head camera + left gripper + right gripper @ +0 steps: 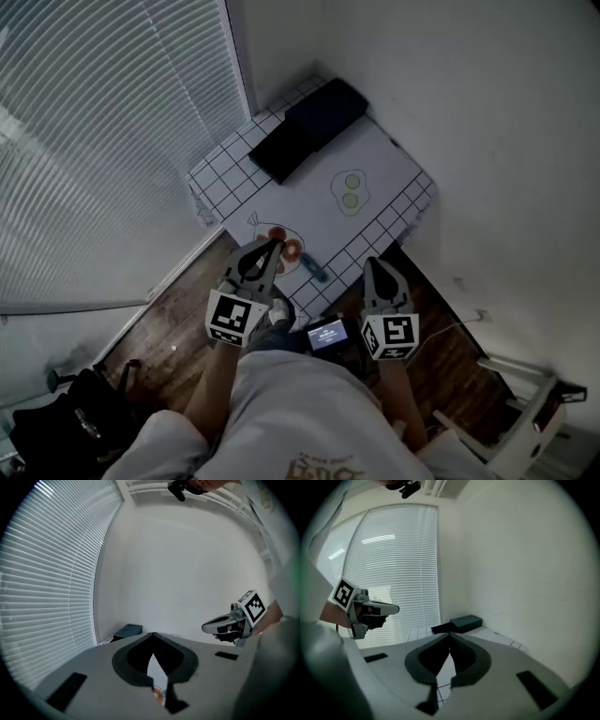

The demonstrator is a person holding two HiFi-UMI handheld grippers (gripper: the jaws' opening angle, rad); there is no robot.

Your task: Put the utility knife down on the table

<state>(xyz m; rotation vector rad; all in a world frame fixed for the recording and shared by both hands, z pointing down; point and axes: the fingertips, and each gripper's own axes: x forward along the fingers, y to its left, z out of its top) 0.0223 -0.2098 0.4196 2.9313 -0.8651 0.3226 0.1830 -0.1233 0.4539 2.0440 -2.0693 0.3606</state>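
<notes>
In the head view a small blue-handled tool, apparently the utility knife (pixel 314 271), lies on the grid-patterned tablecloth (pixel 225 169) near the table's front edge. My left gripper (pixel 273 245) hangs above that edge, just left of the knife, jaws shut and empty. My right gripper (pixel 372 263) is to the knife's right, also shut with nothing in it. Both gripper views show jaw tips touching. An orange-red round object (pixel 292 248) sits beside the knife and shows below the left jaws (pixel 158 695). Each gripper appears in the other's view: the right gripper (pixel 206 627), the left gripper (pixel 396 609).
Two black boxes (pixel 309 127) stand at the table's far corner, also seen as black boxes (pixel 461 622) in the right gripper view. A fried-egg picture (pixel 352 192) marks the cloth. Window blinds (pixel 103 141) run along the left. A small lit screen (pixel 328 334) is at the person's waist; a white stand (pixel 525 412) is at lower right.
</notes>
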